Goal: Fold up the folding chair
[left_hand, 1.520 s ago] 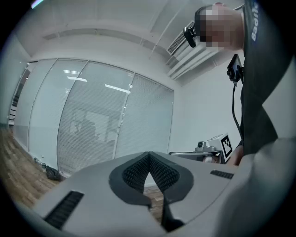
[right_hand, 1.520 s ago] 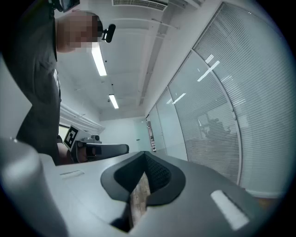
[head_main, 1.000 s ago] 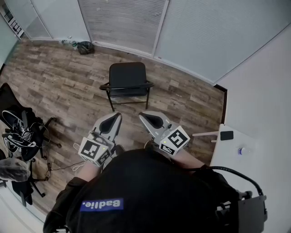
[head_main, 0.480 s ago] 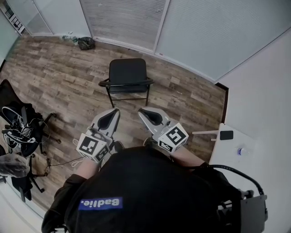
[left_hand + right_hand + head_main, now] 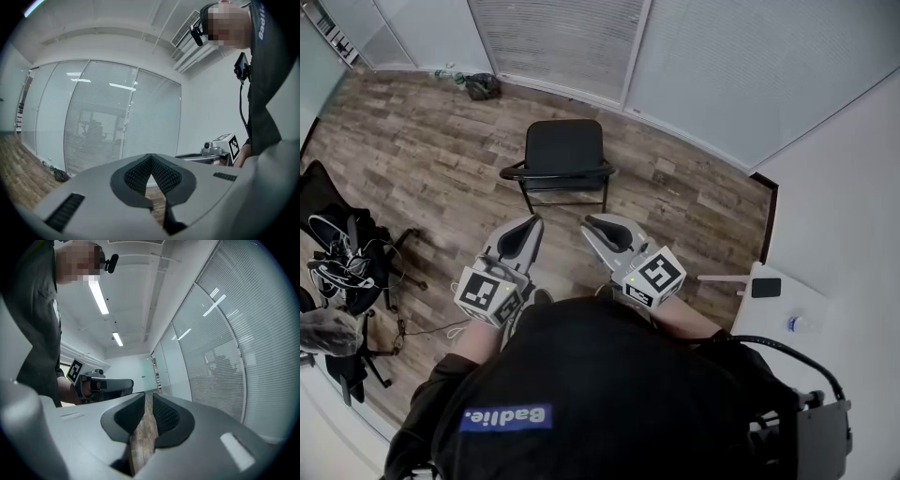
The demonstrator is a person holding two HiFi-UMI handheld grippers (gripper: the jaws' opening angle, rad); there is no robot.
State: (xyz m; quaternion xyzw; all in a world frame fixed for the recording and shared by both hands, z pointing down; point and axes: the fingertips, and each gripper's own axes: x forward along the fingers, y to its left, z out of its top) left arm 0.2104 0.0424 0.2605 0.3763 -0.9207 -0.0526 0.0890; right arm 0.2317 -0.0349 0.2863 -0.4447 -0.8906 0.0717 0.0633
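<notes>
Leftmost, left gripper (image 5: 532, 223): fingers clenched shut, empty. Folding chair (image 5: 564, 150) (black, unfolded) stood on the wood floor (image 5: 412, 141) ahead, apart from both grippers. Right gripper (image 5: 591, 225): fingers had just been opening, narrow gap, nothing between.

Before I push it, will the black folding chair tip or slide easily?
Probably light: the folding chair has thin tube legs. It may slide on the smooth wood floor, and could tip if pushed high.
</notes>
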